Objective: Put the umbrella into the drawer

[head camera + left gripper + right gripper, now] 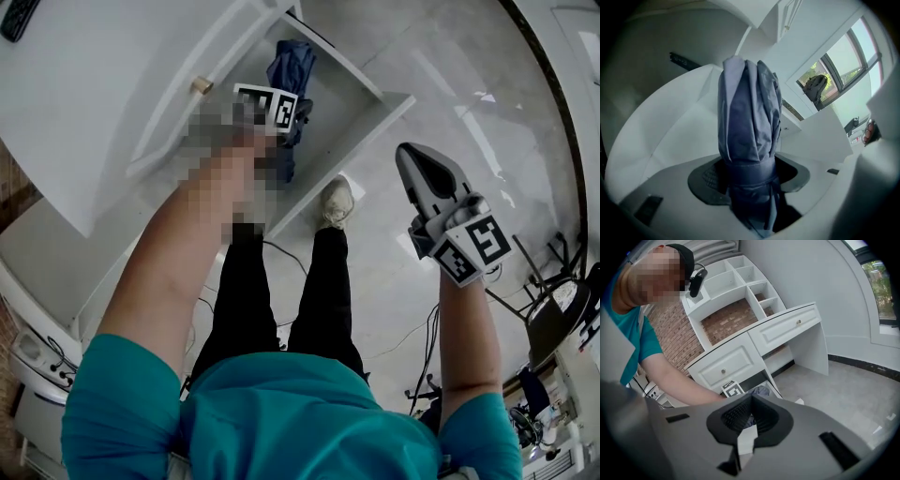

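my left tool [749, 177] grips the strapped end of the folded umbrella [749, 108], its long axis running straight out from the jaws down into the open drawer [349, 111], while my right tool [749, 417], closed and empty, hangs well apart.

1. We see soft, even daylight in the head view; the pale floor [450, 122] carries a faint sheen and a few small glints
2. In the left gripper view the window [843, 65] is the bright source, nearly washed out, and the left side sinks into grey shade
3. The umbrella [750, 122] shows crisp folds; we find the surfaces nearest the lens soft and dark
4. Both gripper views bend strongly at the edges and have black corners
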`<state>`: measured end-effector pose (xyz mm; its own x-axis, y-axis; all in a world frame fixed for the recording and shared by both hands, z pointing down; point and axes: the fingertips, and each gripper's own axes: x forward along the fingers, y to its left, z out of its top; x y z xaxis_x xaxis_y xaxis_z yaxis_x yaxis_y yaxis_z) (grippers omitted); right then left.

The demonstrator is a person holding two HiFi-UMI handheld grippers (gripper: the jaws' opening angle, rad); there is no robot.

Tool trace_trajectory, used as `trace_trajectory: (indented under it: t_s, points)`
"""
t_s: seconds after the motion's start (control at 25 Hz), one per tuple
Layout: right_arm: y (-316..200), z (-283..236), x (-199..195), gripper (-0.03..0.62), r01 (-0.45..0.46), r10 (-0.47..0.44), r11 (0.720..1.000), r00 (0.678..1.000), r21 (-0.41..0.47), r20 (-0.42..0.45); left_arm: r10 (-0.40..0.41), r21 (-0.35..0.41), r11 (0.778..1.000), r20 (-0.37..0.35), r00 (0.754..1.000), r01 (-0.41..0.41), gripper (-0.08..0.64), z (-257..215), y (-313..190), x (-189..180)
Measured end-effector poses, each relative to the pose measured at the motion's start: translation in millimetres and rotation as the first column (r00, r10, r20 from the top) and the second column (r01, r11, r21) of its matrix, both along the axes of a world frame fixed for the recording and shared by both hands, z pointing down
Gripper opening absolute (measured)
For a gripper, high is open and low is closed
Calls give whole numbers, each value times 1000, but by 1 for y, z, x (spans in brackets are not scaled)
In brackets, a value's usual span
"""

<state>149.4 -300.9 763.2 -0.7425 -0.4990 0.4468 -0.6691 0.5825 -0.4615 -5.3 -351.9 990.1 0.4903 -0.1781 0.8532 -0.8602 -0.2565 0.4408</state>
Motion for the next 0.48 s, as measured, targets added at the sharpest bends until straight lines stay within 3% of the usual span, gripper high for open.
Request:
trace_trajectory:
  t_s: [0.48]
  points:
    - [7,29,-11,23,28,-28,999,1000,-43,2,-6,-46,999,111,994,11,281,49,5,-22]
